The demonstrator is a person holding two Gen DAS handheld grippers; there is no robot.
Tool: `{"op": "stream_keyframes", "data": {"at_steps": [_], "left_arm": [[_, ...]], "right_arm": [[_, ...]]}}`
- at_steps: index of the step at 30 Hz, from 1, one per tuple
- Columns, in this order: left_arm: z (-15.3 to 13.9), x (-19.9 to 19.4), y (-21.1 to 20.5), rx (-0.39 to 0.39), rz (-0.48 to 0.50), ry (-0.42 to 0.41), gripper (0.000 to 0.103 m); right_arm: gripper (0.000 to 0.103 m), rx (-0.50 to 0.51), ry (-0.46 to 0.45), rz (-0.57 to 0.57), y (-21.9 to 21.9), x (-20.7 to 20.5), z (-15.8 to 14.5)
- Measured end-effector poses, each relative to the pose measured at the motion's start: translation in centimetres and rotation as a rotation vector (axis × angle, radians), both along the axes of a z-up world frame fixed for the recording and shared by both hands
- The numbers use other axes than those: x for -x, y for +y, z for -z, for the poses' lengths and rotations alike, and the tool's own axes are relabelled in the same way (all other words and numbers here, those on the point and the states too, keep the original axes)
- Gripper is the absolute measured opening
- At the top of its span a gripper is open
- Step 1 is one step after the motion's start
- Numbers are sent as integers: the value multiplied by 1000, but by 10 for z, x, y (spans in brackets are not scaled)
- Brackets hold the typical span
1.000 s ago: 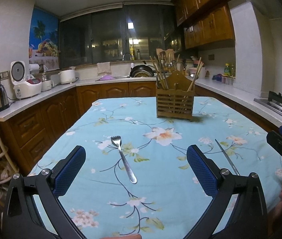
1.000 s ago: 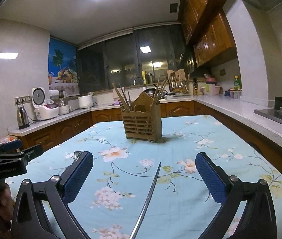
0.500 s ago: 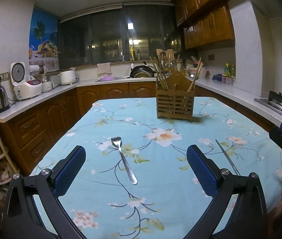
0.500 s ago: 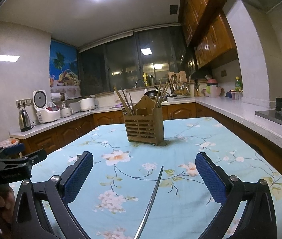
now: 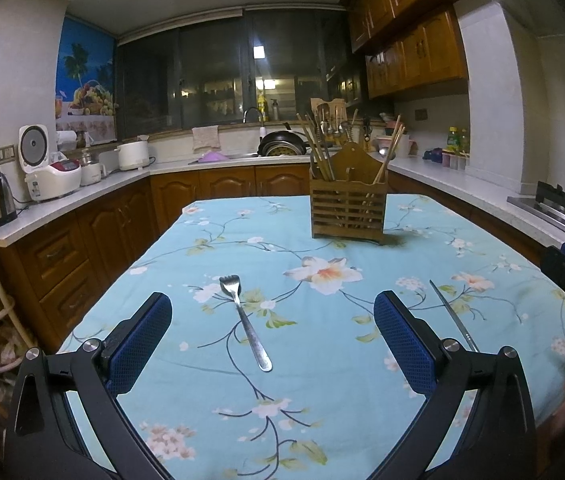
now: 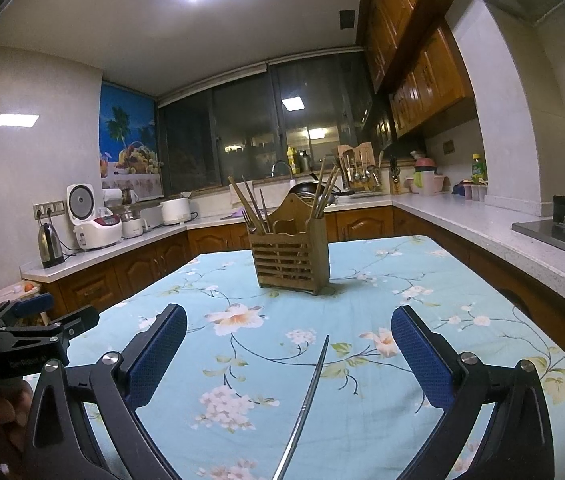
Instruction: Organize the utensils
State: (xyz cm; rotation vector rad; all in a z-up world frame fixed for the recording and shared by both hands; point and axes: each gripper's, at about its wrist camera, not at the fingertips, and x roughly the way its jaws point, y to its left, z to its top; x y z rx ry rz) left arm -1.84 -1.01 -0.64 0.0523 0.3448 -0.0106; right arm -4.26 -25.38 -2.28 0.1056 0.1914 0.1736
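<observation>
On table (image 5: pixel 322 420): one fork (image 5: pixel 245 322), one chopstick (image 6: pixel 306 404).

The surface (image 5: pixel 362 360) lies flat and bare around the fork (image 5: pixel 245 320) and the thin metal utensil (image 6: pixel 309 400) — both are reachable from above. The one tall obstacle is the wooden holder (image 6: pixel 290 256) at the far end, chopsticks (image 5: pixel 318 152) bristling from what seem crowded slots.
</observation>
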Motion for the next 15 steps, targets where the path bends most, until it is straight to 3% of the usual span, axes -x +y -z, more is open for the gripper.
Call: {"op": "stream_keyframes", "data": {"at_steps": [15], "left_arm": [[4, -6, 0, 3, 16, 16, 103]], "right_arm": [[103, -6, 7, 3, 4, -1, -3]]}}
